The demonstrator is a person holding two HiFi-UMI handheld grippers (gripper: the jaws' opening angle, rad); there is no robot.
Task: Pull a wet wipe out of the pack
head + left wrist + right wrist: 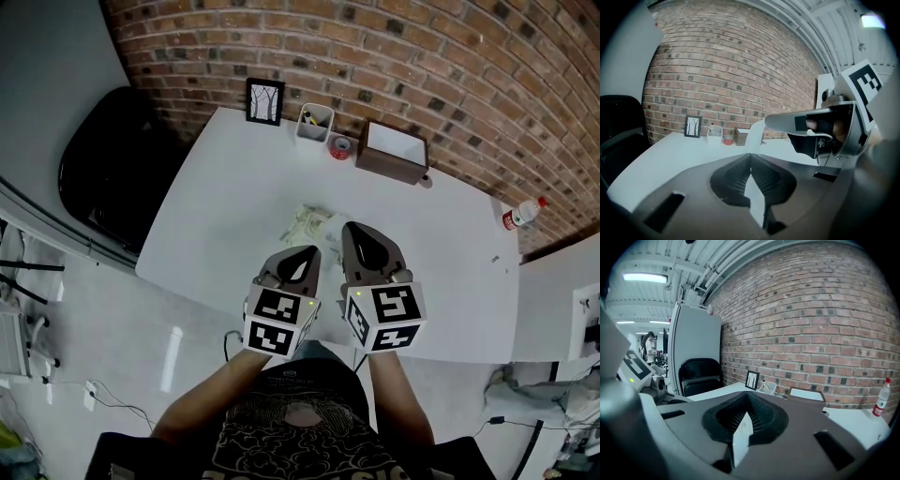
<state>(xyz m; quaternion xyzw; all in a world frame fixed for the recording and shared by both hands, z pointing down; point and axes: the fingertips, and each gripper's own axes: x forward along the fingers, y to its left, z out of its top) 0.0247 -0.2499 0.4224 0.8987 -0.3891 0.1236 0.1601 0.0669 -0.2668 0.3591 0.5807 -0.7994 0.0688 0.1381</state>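
Since the wipes are thin, damp and limp, the top sheet should come away light and floppy, and it would likely cling to the next one, so the pack probably needs holding down while it is pulled. The pack lies near the middle of the white table, a soft, crumpled, pale bundle. A whiter bit at its right edge looks like the loose sheet and seems the best place to pinch, though it is too small to be sure.

Just near of the pack, the left gripper has its jaws closed tip to tip with nothing between them. The right gripper is closed the same way and also empty, its tip just right of the pack. Whether either touches the pack cannot be told.

Each gripper view looks level toward the brick wall, so the pack is hidden under the jaws. A pale sliver shows through the gap behind each pair of tips, probably the table.

At the far edge stand a picture frame, a cup, a red roll and a brown box. A bottle sits at the far right, and a black chair at the left.
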